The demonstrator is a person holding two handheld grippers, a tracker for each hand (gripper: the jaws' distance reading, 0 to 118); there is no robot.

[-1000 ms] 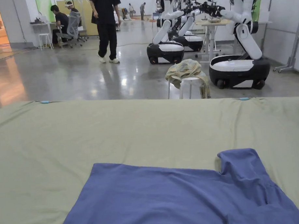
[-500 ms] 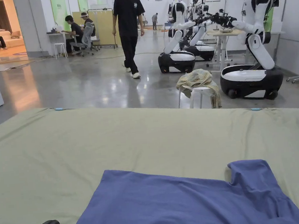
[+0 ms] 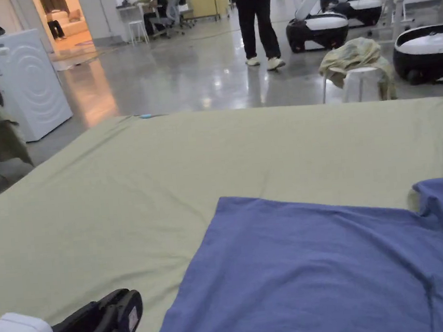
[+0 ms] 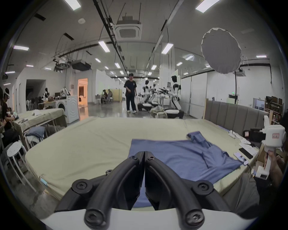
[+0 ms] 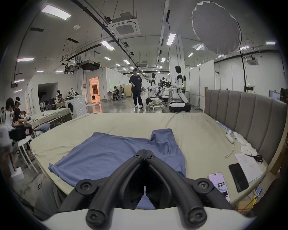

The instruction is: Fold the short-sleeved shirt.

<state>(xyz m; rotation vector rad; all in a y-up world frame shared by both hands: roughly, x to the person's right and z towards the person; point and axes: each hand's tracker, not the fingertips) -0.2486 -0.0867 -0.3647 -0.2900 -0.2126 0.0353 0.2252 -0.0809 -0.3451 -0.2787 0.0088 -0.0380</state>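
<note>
The blue shirt (image 3: 322, 271) lies spread across the lower right of the green sheet (image 3: 168, 178), while both the left gripper (image 4: 144, 153) and right gripper (image 5: 145, 151) hover closed and empty.

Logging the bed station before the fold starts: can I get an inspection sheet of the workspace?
Surface: bed under an olive sheet, lightly creased.
Job's things: blue shirt spread flat, unfolded, one sleeve wrinkled.
Clutter: two phones, paper, scissors, white controller beside the headboard.
Grippers: left gripper and right gripper shut, empty, above the shirt's near edge.
Cables: white cord near the controller.
Surroundings: person walking, wheeled robots, washing machine, stool with cloth.
</note>
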